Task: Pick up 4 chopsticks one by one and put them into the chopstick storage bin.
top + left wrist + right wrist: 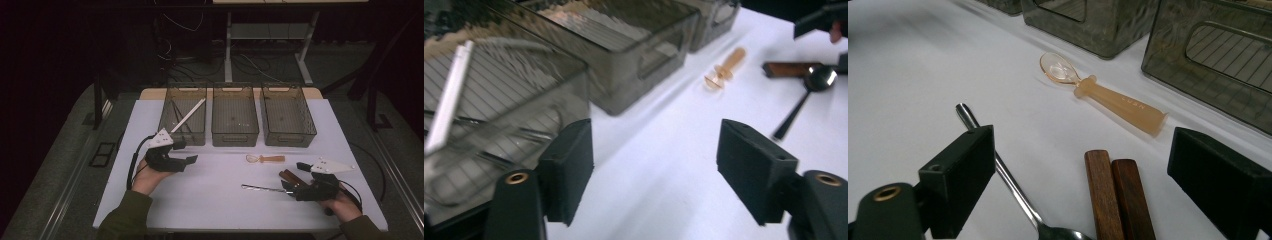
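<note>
Metal spoon (pixel 261 188) down on the white table (pixel 215 200), handle running out to the left across the high view, bowl end tucked in at the right gripper (pixel 295 187). From the right gripper view the spoon's long shaft (pixel 998 170) comes straight up between the jaws, closer to the left-hand jaw, bowl nearest the camera at the bottom edge. Those jaws stand wide apart, nothing pinched. So the spoon's long axis lies roughly along the gripper's line of sight rather than across it, and that, I'd say, is what the coming grab hinges on: close as they are and the pads meet the thin shaft side-on.

Right beside it, two wooden handles (pixel 1118 195) lying together, also between the jaws, nearer the right-hand one. A squeeze now could catch wood as well as steel, so some sideways shift looks wise.

Further out, the peach plastic spoon (pixel 1103 95) lies apart, towards the bins.

Left gripper (pixel 175 159) hovers well away on the far side of the table, jaws spread and holding nothing, just in front of the left bin (pixel 184 134), which carries a white stick (pixel 189 116). Middle bin (pixel 235 131) and right bin (pixel 289 131) sit alongside. Right hand (pixel 342 205) is plainly the nearer one for this spoon
</note>
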`<state>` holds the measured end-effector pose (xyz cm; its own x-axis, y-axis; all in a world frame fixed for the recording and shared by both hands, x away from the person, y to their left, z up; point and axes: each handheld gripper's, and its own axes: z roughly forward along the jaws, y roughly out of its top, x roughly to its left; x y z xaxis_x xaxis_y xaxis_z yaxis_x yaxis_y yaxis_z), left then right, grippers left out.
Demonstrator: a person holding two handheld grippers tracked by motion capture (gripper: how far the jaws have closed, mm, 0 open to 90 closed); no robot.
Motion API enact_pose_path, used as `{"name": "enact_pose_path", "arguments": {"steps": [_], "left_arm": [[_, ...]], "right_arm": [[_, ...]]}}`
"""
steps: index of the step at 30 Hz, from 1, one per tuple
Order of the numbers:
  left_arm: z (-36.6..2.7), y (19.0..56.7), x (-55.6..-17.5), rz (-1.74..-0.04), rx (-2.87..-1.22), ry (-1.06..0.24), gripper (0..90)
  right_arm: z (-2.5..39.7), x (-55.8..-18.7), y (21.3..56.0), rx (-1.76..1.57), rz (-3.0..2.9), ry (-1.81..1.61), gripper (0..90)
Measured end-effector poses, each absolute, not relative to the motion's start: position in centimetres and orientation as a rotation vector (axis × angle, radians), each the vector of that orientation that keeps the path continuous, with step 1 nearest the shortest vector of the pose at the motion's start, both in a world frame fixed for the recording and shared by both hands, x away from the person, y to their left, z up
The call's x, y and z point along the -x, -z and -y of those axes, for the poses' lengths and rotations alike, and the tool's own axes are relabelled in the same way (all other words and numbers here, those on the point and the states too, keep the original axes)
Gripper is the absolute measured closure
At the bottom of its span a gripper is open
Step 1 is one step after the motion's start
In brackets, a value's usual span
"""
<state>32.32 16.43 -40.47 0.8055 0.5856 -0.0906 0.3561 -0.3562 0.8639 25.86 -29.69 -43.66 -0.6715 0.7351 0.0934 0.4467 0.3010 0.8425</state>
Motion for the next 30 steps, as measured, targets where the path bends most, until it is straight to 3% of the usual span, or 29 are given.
{"name": "enact_pose_path", "arguments": {"steps": [8,20,30], "left_arm": [[-16.3,41.6,-30.5,-0.661,-1.992,-0.254,18.9],[-15.9,42.9,-28.6,-0.64,-2.004,-0.234,12.1],[-16.0,43.4,-28.0,-0.658,-1.986,-0.224,0.0]], "right_arm": [[29.7,-25.9,43.7,-1.067,-2.264,-1.31,11.9],[30.2,-26.1,43.2,-1.077,-2.279,-1.269,11.8],[31.8,-26.2,42.0,-1.099,-2.295,-1.217,11.8]]}}
